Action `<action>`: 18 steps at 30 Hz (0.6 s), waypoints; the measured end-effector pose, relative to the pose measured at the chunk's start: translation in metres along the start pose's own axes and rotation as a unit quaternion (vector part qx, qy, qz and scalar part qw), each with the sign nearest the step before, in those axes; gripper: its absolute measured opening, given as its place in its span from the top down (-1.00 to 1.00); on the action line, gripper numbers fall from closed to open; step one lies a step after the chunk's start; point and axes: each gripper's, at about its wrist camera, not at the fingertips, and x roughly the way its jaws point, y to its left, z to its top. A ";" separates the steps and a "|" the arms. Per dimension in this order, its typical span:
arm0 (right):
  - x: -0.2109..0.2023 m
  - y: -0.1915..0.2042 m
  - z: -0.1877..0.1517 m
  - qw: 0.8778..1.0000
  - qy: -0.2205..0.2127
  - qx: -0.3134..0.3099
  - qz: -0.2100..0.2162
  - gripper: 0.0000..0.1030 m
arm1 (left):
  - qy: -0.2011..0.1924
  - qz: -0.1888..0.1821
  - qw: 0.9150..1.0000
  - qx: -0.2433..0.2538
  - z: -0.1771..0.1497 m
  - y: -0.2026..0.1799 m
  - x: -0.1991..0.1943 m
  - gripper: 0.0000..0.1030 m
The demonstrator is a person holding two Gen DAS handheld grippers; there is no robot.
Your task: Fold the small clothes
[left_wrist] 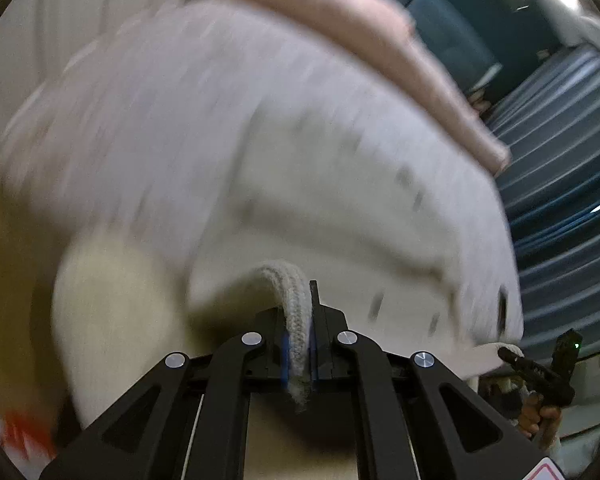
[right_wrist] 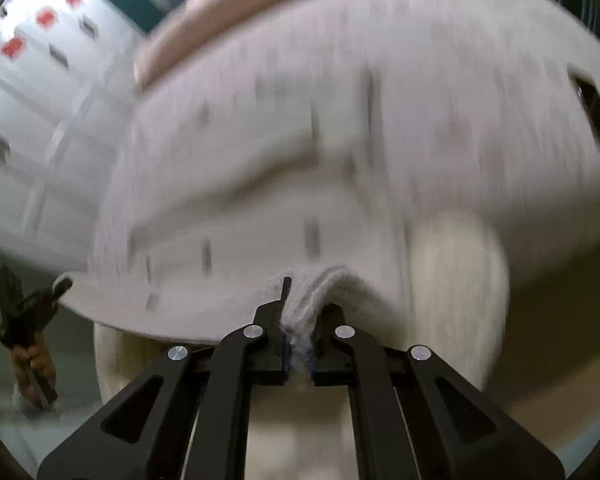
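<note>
Both tools are clamped on the same garment [left_wrist: 284,152] — a small pale knit piece with a pink band [left_wrist: 380,40] along its far edge and short dark dashes scattered across the fabric. The left tool [left_wrist: 300,344] pinches a ribbed hem fold between its two fingers; the right tool [right_wrist: 298,344] pinches a matching fold of the ribbed edge. The garment hangs spread between the two grips, lifted clear, and fills most of each view; heavy motion blur hides finer detail. A cream-coloured inner panel [right_wrist: 456,280] shows below the pale outer layer. In the left wrist view the right tool appears at the lower right corner of the cloth, held by a hand [left_wrist: 540,420]. Behind the garment lie a blue striped surface [left_wrist: 560,200] and white cabinet doors [right_wrist: 40,120] with red marks.
</note>
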 end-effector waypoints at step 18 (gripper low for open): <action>0.058 -0.027 0.072 0.980 -0.160 0.097 -0.063 -0.46 | -0.097 0.082 0.985 -0.116 0.077 0.037 0.082 -0.40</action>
